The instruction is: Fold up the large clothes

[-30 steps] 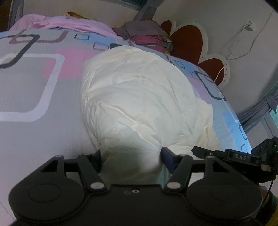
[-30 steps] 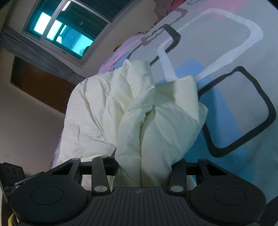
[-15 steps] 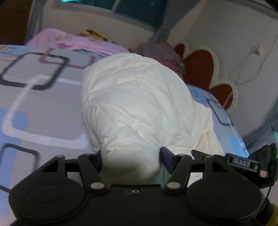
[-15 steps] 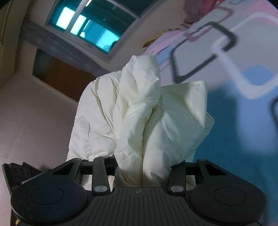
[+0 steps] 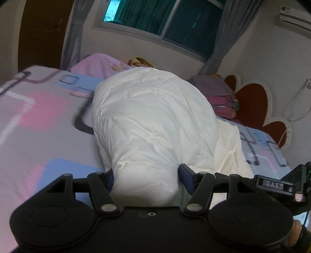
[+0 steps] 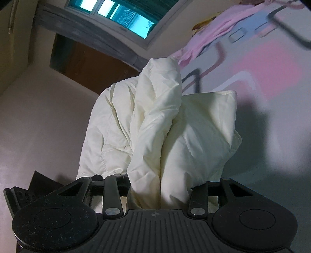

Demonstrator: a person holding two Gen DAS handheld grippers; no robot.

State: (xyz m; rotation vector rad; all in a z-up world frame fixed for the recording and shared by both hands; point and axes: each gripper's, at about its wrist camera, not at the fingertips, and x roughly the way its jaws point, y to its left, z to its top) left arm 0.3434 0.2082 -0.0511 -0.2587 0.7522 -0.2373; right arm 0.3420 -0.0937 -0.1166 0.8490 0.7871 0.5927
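Note:
A cream padded jacket (image 5: 153, 120) bulges up over the patterned bed sheet (image 5: 38, 116) in the left wrist view. My left gripper (image 5: 145, 175) is shut on a thick wad of its edge, the fabric filling the gap between the jaws. In the right wrist view the same cream jacket (image 6: 161, 124) hangs bunched in deep folds, lifted off the bed. My right gripper (image 6: 159, 192) is shut on that bunch. The fingertips of both grippers are buried in the fabric. The other gripper's body (image 5: 278, 184) shows at the right edge of the left wrist view.
A stack of folded clothes (image 5: 215, 97) lies at the bed's far right by a red flower-shaped headboard (image 5: 252, 101). Pink garments (image 5: 101, 64) lie at the far edge under a window (image 5: 155, 17). A dark door (image 6: 91, 66) stands left.
Both grippers have swept across the bed, carrying the jacket with them. The jacket has risen off the sheet, and the window and walls have come into view. Both grips are unchanged.

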